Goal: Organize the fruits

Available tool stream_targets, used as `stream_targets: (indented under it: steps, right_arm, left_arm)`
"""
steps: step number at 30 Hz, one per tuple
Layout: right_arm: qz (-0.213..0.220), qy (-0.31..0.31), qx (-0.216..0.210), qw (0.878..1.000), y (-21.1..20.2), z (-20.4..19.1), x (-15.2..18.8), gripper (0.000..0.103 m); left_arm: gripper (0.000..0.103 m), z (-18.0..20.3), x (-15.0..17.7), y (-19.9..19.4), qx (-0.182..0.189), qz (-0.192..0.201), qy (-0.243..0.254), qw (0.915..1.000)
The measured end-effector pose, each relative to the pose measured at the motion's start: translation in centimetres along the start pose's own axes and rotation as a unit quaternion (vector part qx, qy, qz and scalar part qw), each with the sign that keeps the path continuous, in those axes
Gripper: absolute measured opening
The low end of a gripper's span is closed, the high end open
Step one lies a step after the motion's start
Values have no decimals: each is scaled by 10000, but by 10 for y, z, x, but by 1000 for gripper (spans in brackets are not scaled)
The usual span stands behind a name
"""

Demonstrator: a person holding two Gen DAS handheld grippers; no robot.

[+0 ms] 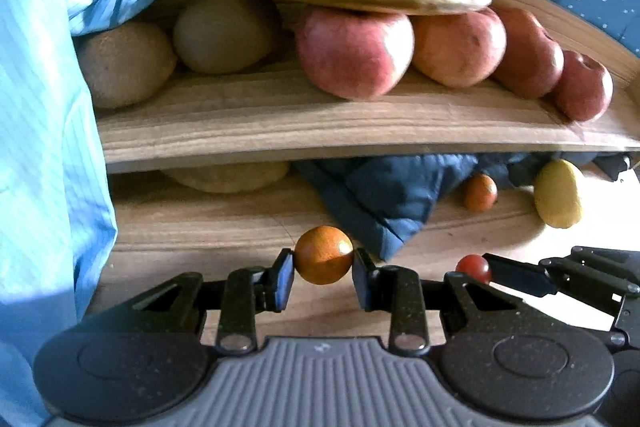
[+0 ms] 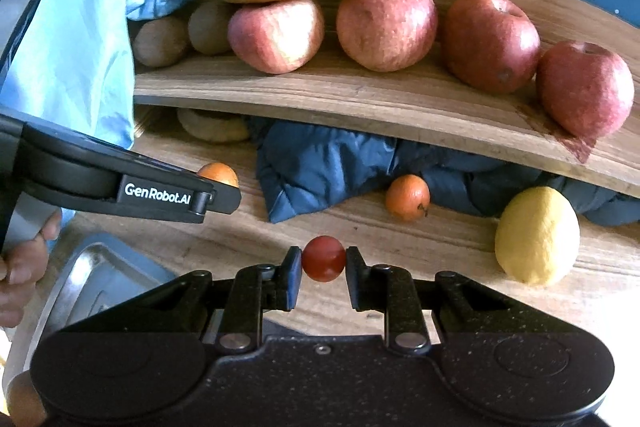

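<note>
The left tool (image 1: 323, 269) pinches a small orange (image 1: 324, 255) between its pads; the right tool (image 2: 323, 273) pinches a cherry tomato (image 2: 323, 258) — both just above the desk (image 2: 400, 239), before a shelf (image 2: 360, 99) of apples (image 2: 386, 27).

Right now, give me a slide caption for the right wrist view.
Right gripper pinches a small red fruit below a shelf of apples.

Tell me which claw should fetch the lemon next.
Right, after dropping its cherry tomato: the lemon lies on its side, while the left claw, gripping a small orange, sits farther away.
</note>
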State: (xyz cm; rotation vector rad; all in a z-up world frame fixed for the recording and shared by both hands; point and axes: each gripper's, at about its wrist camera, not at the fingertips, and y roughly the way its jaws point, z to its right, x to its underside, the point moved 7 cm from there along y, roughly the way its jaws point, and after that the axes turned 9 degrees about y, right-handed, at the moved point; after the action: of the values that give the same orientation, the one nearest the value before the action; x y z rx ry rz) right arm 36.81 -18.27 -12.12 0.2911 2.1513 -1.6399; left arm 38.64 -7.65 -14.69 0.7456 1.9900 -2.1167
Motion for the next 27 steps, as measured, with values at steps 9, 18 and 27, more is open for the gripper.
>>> stream_targets:
  steps: [9,18,27]
  right_arm:
    - [70,-79,-67,9999,-26,-8,17,25]
    - [187,-171,-156,9996,-59,-9,38,25]
    - [216,-321,-232,9990,-90,-5,65,25]
  left_arm:
    - [34,19,19,-24,39,47,52,10000]
    - [34,35,32,-53,-6,133,32,9999]
    - [34,55,55,-75,36,213,33,9998]
